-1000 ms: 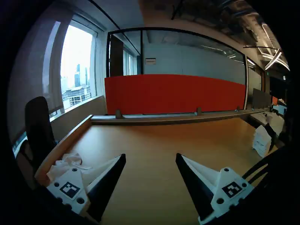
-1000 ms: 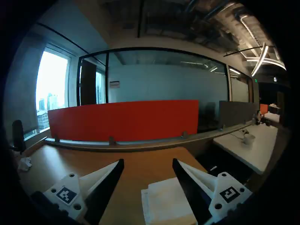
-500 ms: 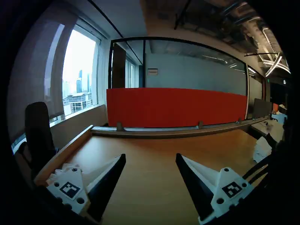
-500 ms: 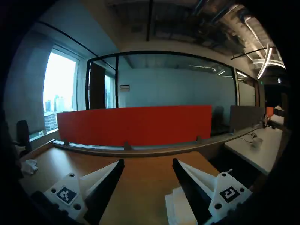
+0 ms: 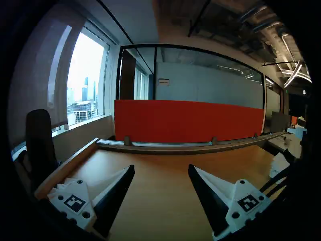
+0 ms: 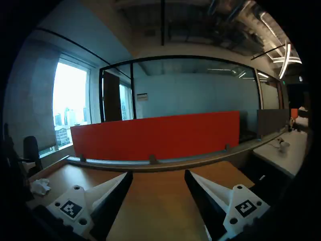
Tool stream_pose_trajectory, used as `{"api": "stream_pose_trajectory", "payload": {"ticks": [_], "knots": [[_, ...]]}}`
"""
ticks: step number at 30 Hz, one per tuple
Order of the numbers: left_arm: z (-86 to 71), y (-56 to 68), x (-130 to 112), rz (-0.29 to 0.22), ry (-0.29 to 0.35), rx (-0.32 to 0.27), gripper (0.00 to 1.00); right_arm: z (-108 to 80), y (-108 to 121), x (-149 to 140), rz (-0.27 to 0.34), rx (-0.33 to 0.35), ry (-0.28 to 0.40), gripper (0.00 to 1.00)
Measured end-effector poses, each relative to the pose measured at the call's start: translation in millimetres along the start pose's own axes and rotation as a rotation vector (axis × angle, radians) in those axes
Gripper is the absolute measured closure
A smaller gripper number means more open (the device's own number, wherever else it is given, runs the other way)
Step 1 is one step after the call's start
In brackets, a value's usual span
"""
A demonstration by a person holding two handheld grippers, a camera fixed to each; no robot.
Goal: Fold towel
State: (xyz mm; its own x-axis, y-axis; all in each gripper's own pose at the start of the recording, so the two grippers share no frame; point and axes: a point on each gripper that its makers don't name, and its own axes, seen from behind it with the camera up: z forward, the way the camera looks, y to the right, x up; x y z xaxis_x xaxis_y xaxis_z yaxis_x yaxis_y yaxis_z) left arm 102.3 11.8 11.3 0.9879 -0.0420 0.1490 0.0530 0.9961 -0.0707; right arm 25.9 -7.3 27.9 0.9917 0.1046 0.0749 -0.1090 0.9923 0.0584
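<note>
My left gripper (image 5: 160, 168) is open over a bare wooden desk (image 5: 160, 188), with nothing between its fingers. A white folded towel (image 5: 278, 164) lies at the desk's right edge in the left gripper view, partly behind dark gripper parts. My right gripper (image 6: 157, 174) is also open and empty above the same desk (image 6: 160, 201). In the right gripper view a crumpled white towel (image 6: 40, 186) sits on the desk at the far left, well apart from the fingers.
A red partition (image 5: 188, 120) on a raised rail closes the desk's far side. A black chair (image 5: 39, 144) stands by the window on the left. A neighbouring white desk (image 6: 287, 154) with a cup (image 6: 284, 146) lies to the right.
Both views have tilted upward. The folded white towel under the right gripper has slid out of the bottom of its view. The crumpled towel has dropped behind the left gripper's finger.
</note>
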Motion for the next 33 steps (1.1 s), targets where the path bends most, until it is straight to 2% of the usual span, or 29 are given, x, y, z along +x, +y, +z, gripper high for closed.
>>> {"api": "stream_pose_trajectory", "payload": {"ticks": [9, 17, 24, 33], "knots": [[1.4, -2.5, -3.4, -0.010, 0.009, 0.001, 0.01, 1.7, -17.5, 1.7, 0.005, 0.019, -0.008, 0.00], [0.5, -4.8, -12.1, 0.000, 0.019, 0.012, 0.01, -1.0, -21.1, 2.9, 0.016, 0.011, -0.011, 0.00], [-1.3, 0.4, -24.4, 0.032, 0.026, 0.000, 0.01, -7.1, -24.6, 1.3, 0.028, 0.000, -0.015, 0.00], [-3.1, 4.7, -45.6, 0.018, 0.060, 0.014, 0.01, -12.3, -26.2, 4.5, 0.027, -0.001, -0.012, 0.00]]}}
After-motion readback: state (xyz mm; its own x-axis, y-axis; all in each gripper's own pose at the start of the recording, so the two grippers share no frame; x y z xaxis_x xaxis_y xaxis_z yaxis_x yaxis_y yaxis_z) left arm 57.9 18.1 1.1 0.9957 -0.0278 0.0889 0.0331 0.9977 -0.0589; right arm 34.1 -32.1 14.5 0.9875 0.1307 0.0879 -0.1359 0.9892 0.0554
